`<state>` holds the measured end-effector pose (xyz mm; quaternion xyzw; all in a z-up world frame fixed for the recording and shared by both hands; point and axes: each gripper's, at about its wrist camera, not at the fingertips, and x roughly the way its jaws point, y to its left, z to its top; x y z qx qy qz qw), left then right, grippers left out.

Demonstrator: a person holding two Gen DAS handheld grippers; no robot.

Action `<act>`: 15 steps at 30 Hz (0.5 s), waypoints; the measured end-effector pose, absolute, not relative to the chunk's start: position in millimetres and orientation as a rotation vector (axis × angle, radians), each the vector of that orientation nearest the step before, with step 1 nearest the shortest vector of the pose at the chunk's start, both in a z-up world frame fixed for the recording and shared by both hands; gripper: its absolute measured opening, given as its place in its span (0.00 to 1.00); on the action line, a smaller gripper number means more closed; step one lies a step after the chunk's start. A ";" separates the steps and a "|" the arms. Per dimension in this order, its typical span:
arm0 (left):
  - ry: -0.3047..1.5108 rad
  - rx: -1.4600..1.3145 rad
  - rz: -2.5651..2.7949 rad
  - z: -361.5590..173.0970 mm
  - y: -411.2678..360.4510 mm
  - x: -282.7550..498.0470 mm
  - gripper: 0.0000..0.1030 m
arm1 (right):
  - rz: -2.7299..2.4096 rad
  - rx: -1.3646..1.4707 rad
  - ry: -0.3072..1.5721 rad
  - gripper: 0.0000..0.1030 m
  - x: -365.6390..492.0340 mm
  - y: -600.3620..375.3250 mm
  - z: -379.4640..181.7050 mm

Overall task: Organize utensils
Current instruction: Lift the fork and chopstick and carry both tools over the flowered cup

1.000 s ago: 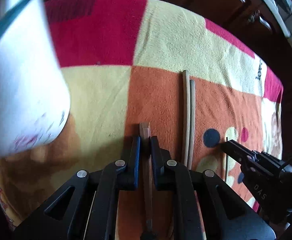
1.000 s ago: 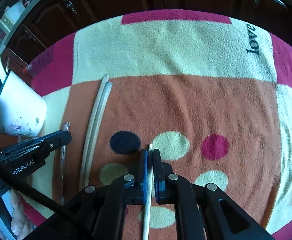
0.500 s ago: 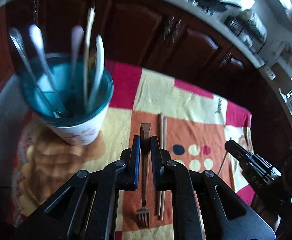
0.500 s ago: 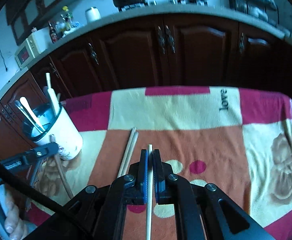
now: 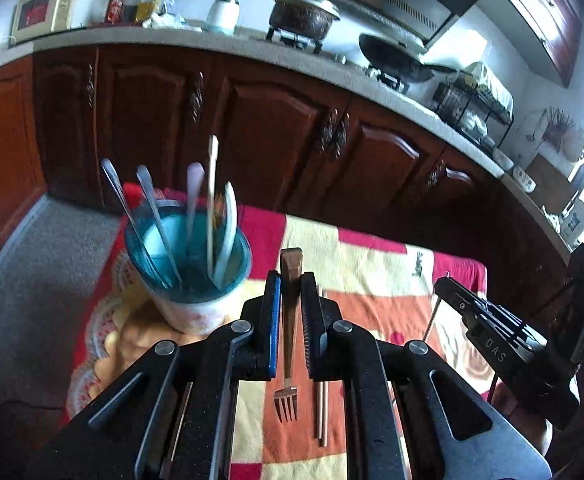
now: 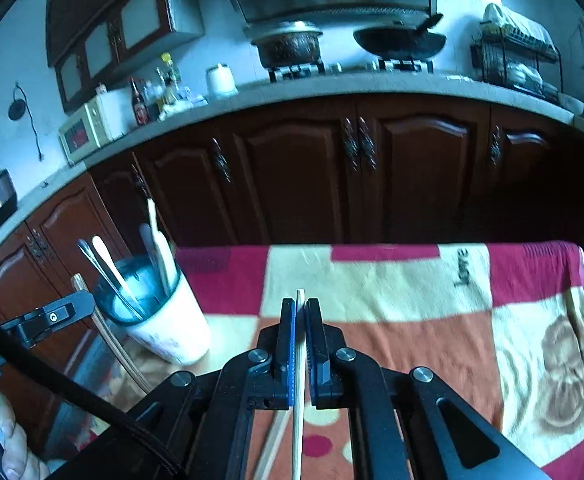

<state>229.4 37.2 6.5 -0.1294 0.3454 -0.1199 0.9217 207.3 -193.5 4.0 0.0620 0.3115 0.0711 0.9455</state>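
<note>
My left gripper is shut on a brown-handled fork, tines hanging down toward the camera, held above the table. A white cup with a teal inside stands left of it and holds several spoons and a pale stick. My right gripper is shut on a single pale chopstick, lifted above the patterned cloth. The cup also shows in the right wrist view at the left. A pair of chopsticks lies on the cloth under my left gripper.
The table is covered by a red, cream and orange blanket. Dark wooden cabinets stand behind it under a counter with pots and a microwave. The right gripper shows at the right in the left wrist view.
Both grippers have risen and tilted up from the cloth, each carrying its utensil. The views went from the blanket close up to the cup and kitchen behind.
</note>
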 end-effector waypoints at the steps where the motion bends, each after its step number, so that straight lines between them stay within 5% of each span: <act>1: 0.695 -0.263 -0.243 13.4 40.7 229.2 0.08 | 0.151 0.130 0.624 0.04 208.2 -190.6 8.8; 15: 0.496 -0.288 -0.184 95.6 107.7 253.1 0.08 | 0.287 0.227 0.466 0.04 256.1 -128.6 79.5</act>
